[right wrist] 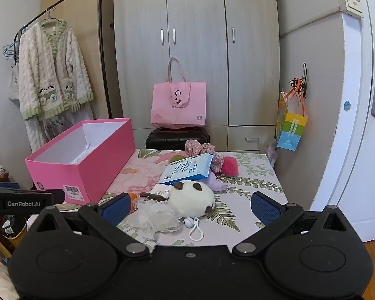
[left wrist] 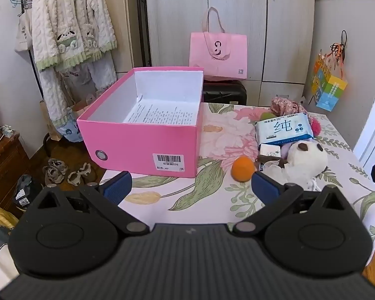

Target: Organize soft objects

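Note:
An open pink box [left wrist: 140, 145] [right wrist: 87, 165] stands on the left of the floral table, holding only a printed sheet. To its right lie an orange ball [left wrist: 243, 168], a white plush toy [left wrist: 303, 161] [right wrist: 191, 197], a blue tissue pack [left wrist: 283, 128] [right wrist: 187, 168], a white mesh puff [right wrist: 157, 216], a floral fabric piece [left wrist: 285, 106] [right wrist: 200, 147] and a pink pompom [right wrist: 230, 166]. My left gripper [left wrist: 191, 187] is open and empty, just short of the box and ball. My right gripper [right wrist: 191, 206] is open and empty, with the plush and puff between its fingers' line.
The floral tablecloth [left wrist: 212, 200] covers the table. A pink tote bag [left wrist: 218, 55] sits on a black suitcase [left wrist: 225, 92] behind it, before a wardrobe. A clothes rack with a robe [left wrist: 70, 30] stands at left. A colourful bag [right wrist: 291, 127] hangs at right near a door.

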